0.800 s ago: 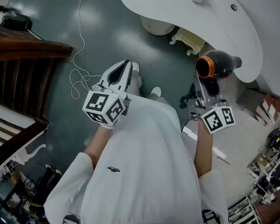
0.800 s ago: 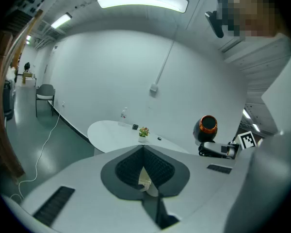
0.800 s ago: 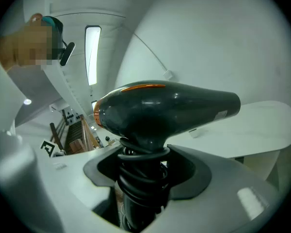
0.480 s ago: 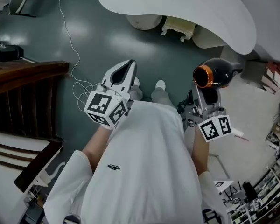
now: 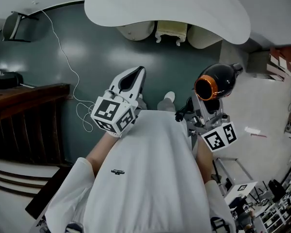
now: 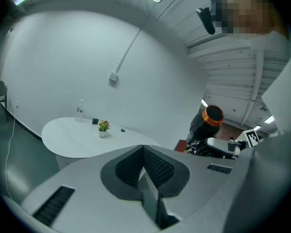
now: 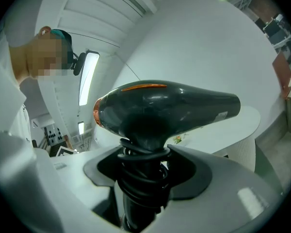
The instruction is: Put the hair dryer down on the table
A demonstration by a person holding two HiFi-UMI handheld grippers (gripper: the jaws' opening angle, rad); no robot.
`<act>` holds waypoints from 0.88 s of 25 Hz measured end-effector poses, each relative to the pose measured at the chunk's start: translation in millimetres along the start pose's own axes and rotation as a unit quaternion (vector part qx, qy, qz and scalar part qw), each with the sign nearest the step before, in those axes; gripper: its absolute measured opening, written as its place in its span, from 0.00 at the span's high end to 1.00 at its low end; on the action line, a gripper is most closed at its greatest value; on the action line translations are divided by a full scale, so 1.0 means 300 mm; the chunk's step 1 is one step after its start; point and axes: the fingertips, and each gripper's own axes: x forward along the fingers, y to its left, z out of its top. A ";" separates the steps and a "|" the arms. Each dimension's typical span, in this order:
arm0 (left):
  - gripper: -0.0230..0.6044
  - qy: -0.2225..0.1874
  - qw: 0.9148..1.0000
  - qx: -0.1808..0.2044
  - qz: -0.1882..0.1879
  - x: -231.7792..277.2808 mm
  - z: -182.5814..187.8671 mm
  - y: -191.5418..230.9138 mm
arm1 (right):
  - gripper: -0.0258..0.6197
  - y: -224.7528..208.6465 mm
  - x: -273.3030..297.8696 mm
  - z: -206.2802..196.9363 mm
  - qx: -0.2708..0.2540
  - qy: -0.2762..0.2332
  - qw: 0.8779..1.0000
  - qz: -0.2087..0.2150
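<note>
A black hair dryer (image 5: 218, 80) with an orange ring at its rear stands upright in my right gripper (image 5: 206, 103), at the right of the head view. The jaws are shut on its handle (image 7: 140, 178), which has black cord wound round it; the body (image 7: 174, 106) fills the right gripper view. My left gripper (image 5: 135, 76) is held up at centre left, shut with nothing in it (image 6: 144, 164), and its view shows the hair dryer (image 6: 206, 123) off to the right. The white curved table (image 5: 174, 8) lies ahead, beyond both grippers.
A small potted plant (image 6: 103, 126) and a few small items sit on the table (image 6: 82, 140). Cream stools (image 5: 170, 30) stand under its near edge. Dark wooden furniture (image 5: 24, 106) is at the left, a white cable (image 5: 63, 52) trails over the green floor, boxes (image 5: 281, 57) at the right.
The head view has swung so the white table now sits centred ahead instead of at the upper right. Both grippers keep their places, the hair dryer still held upright.
</note>
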 end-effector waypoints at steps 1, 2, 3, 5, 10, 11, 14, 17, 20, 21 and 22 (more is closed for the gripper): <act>0.95 -0.003 1.000 0.002 -0.003 0.018 0.003 -0.025 | 0.52 -0.014 -0.009 0.017 -0.001 -0.006 1.000 0.003; 0.95 -0.006 1.000 0.006 -0.007 0.037 0.008 -0.050 | 0.52 -0.030 -0.017 0.036 -0.002 -0.014 1.000 0.004; 0.95 -0.009 1.000 0.011 -0.010 0.055 0.013 -0.075 | 0.52 -0.046 -0.026 0.054 -0.003 -0.021 1.000 0.005; 0.95 -0.013 1.000 0.014 -0.012 0.083 0.016 -0.120 | 0.52 -0.073 -0.047 0.087 -0.004 -0.032 0.999 0.009; 0.95 -0.012 1.000 0.013 -0.013 0.140 -0.029 -0.250 | 0.52 -0.146 -0.143 0.147 -0.021 -0.036 0.999 0.014; 0.95 -0.011 1.000 0.013 -0.015 0.150 -0.040 -0.279 | 0.52 -0.162 -0.165 0.154 -0.026 -0.035 0.999 0.014; 0.95 -0.015 1.000 0.009 -0.015 0.178 -0.057 -0.346 | 0.52 -0.203 -0.217 0.183 -0.031 -0.034 0.999 0.020; 0.95 -0.021 1.000 0.008 -0.012 0.197 -0.057 -0.393 | 0.52 -0.233 -0.251 0.220 -0.032 -0.043 0.998 0.025; 0.95 -0.019 1.000 0.018 -0.007 0.193 -0.055 -0.418 | 0.52 -0.252 -0.273 0.241 -0.021 -0.054 0.998 0.032; 0.95 -0.019 1.000 0.019 -0.004 0.195 -0.054 -0.420 | 0.52 -0.264 -0.276 0.248 -0.016 -0.057 0.998 0.033; 0.95 -0.019 1.000 0.017 -0.002 0.200 -0.054 -0.422 | 0.52 -0.276 -0.278 0.256 -0.010 -0.060 0.998 0.032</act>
